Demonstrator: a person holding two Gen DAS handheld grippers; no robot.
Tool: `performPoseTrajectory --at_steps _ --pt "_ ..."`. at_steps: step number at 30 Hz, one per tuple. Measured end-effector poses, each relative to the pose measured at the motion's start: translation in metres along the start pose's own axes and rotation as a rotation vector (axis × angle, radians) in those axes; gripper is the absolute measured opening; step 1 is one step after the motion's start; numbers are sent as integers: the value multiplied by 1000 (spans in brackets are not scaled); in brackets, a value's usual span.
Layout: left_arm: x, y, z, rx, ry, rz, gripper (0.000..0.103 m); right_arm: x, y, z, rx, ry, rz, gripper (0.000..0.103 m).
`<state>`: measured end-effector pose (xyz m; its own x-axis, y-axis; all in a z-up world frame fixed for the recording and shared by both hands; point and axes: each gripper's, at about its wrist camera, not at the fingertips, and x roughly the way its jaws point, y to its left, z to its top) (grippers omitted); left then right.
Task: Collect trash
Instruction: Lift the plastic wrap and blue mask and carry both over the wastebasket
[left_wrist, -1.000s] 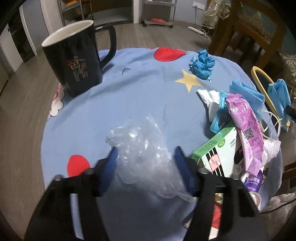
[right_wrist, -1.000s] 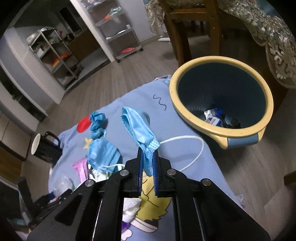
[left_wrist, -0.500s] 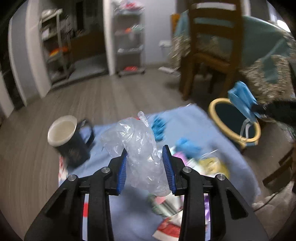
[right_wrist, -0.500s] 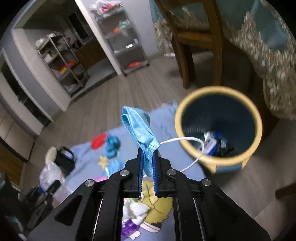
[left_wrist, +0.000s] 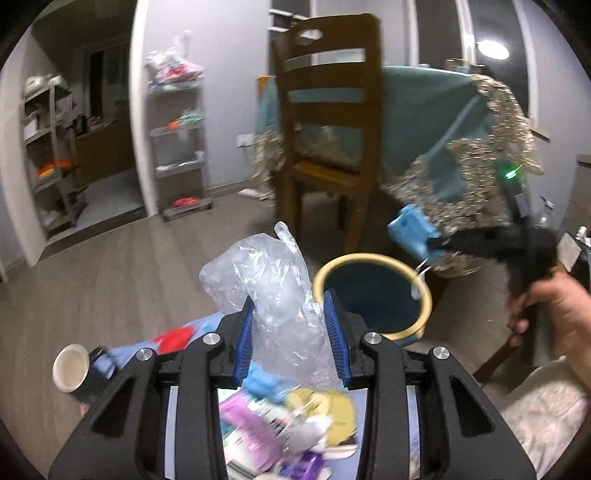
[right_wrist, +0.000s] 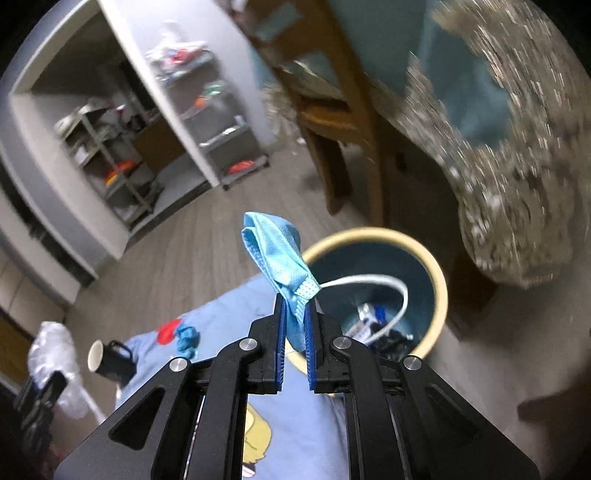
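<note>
1. The left gripper (left_wrist: 291, 338) is raised, its jaws clamped on a crumpled clear plastic bag (left_wrist: 271, 291).
2. The right gripper (right_wrist: 294, 341) has its jaws clamped on a blue face mask (right_wrist: 277, 260); its white ear loop (right_wrist: 384, 295) dangles over the bin.
3. The yellow-rimmed blue trash bin (right_wrist: 439, 291) stands on the floor at the blue cloth's (right_wrist: 306, 435) far right edge, holding wrappers.
4. A black mug (right_wrist: 110, 360) sits at the cloth's left; a wooden chair (left_wrist: 328, 125) stands beyond.

Wood chair (left_wrist: 328, 122) by table (left_wrist: 443, 122), grey floor (left_wrist: 122, 266).
</note>
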<state>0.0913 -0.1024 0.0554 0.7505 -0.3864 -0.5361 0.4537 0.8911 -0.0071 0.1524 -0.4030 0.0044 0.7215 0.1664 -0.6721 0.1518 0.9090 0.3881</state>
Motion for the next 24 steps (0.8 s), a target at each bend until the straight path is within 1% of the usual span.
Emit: performPoseTrajectory --at_steps 3,6,9,11,16,19,24 --pt "16 -19 8 10 9 -54 35 9 -18 4 32 9 -25 10" --pt "39 -34 13 1 36 -99 35 18 -38 4 95 33 -22 10" --pt "60 -49 15 13 60 -130 35 23 -51 7 98 41 -50 10" --pt "75 -60 16 38 72 -145 35 28 -58 8 104 49 -59 10" --pt "101 -76 18 81 92 -164 35 36 -64 8 94 63 -65 10" --pt "119 -81 18 81 117 -186 35 41 -64 12 87 63 -60 10" --pt "149 -87 15 106 154 -184 35 53 -70 15 90 79 -77 11"
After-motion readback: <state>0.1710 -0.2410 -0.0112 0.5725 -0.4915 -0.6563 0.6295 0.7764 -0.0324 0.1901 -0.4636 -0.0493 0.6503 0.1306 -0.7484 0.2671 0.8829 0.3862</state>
